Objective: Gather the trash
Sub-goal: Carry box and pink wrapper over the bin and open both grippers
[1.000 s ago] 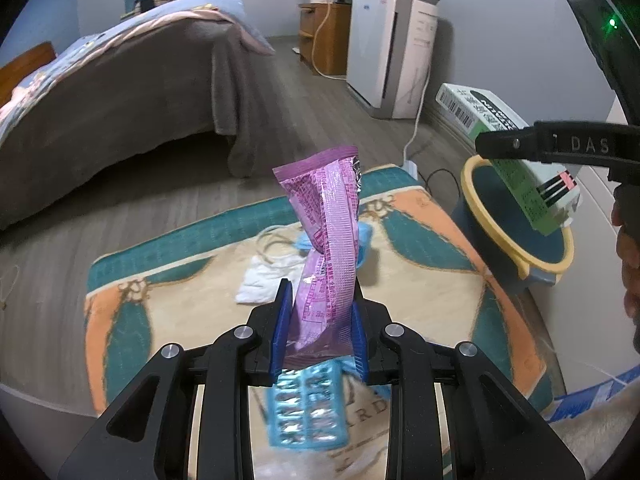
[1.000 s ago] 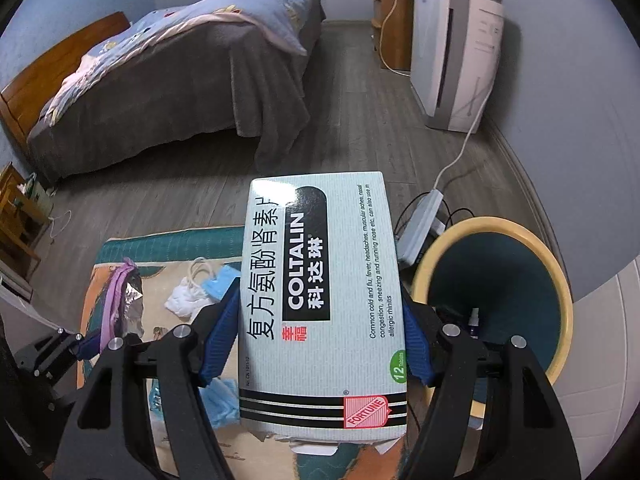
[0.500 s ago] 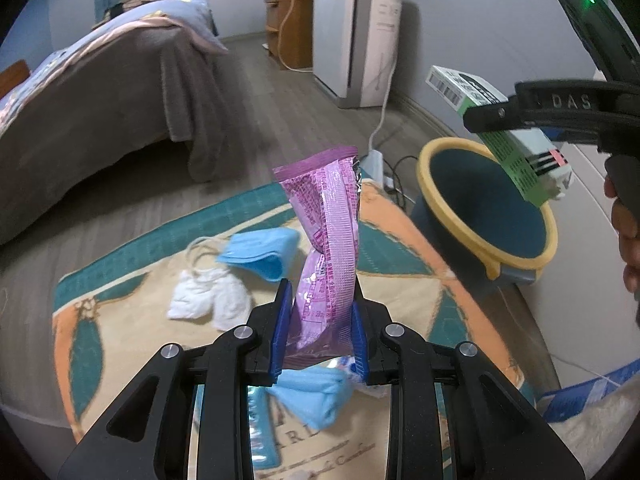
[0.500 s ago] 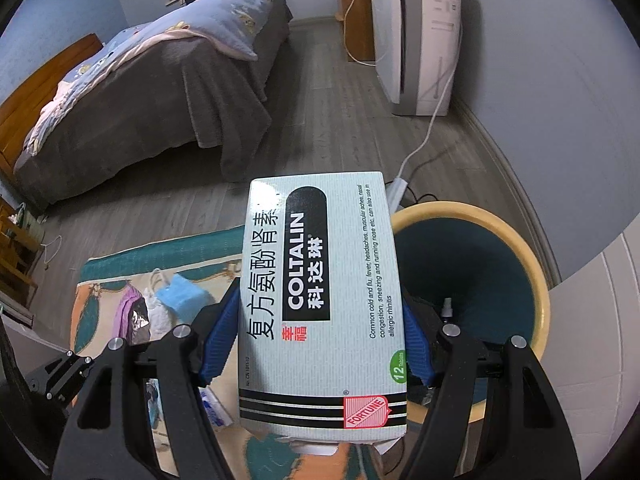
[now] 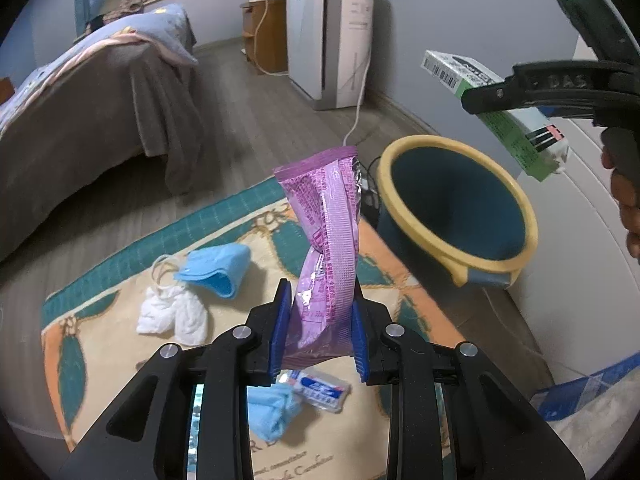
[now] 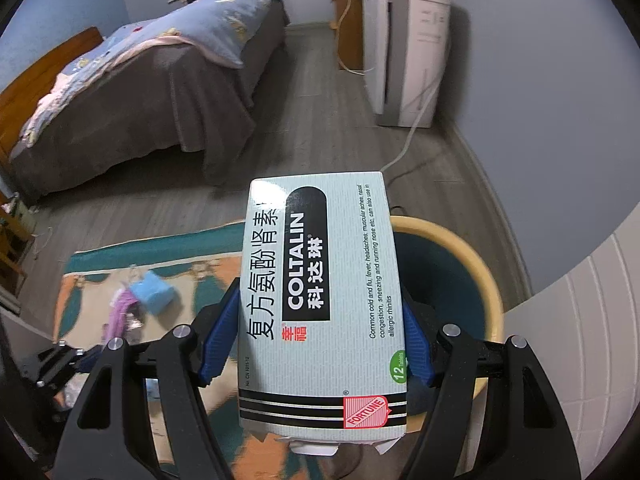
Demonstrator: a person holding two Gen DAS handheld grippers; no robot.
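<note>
Though tilted over the bin (image 6: pixel 476 256) — medicine box (image 6: pixel 320 304), "COLTALIN", "FORTUNE", "12".

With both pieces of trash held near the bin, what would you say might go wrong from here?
1. The medicine box sits over the near rim of the bin; released now, it might clip the rim and fall outside.
2. The purple wrapper, light and twisted, stands short of the bin and may flutter onto the rug.
</note>
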